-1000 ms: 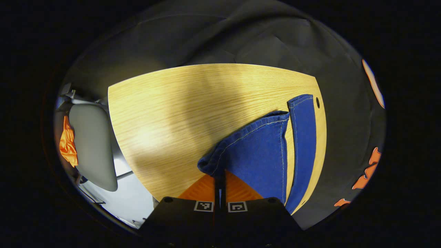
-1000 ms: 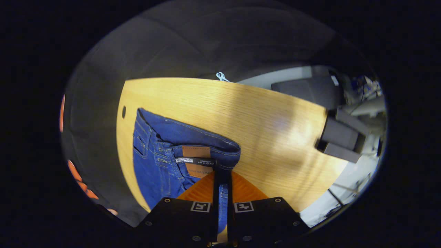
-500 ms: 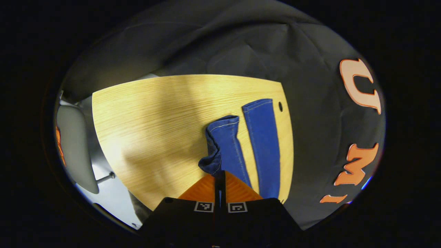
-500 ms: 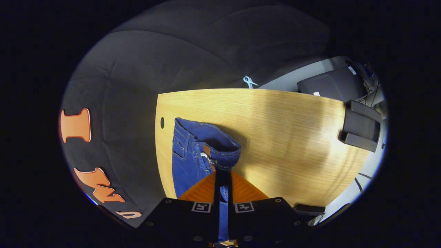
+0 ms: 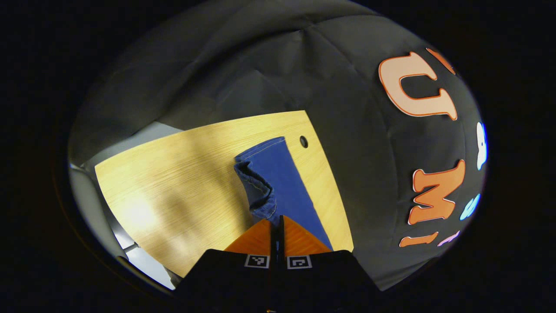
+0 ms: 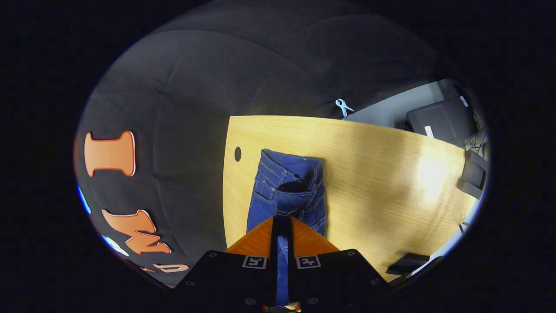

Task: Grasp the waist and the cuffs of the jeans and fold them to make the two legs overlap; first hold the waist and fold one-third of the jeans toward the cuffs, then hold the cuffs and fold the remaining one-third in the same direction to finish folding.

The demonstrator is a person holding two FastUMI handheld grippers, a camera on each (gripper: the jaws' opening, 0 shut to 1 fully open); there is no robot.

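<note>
In the left gripper view, the left hand-held gripper (image 5: 278,224) has its fingers drawn together on the bunched denim of one cuff (image 5: 260,198) of the jeans (image 5: 282,182). The pinched cuff hangs crumpled just ahead of the fingertips, lifted above the other leg, which lies flat and straight on the worktop (image 5: 173,182). That flat leg runs away from the gripper toward the far edge of the worktop, its hem ending close to a small round hole (image 5: 303,141) near the corner. The lifted leg sits over the near side of the flat one.

In the right gripper view, the right hand-held gripper (image 6: 281,226) is clamped on the waist (image 6: 291,191) of the jeans (image 6: 278,195); blue denim shows in the narrow gap between its two fingers. The waistband rises toward the gripper, folded over on itself, while the far side of the waist lies on the worktop (image 6: 369,182) with its opening dark and gaping. A back pocket faces the left of this view. The jeans lie along the worktop's left edge, near a round hole (image 6: 237,154). Beyond the far edge of the worktop, a pale clip (image 6: 343,106) holds the dark cloth wall.
</note>
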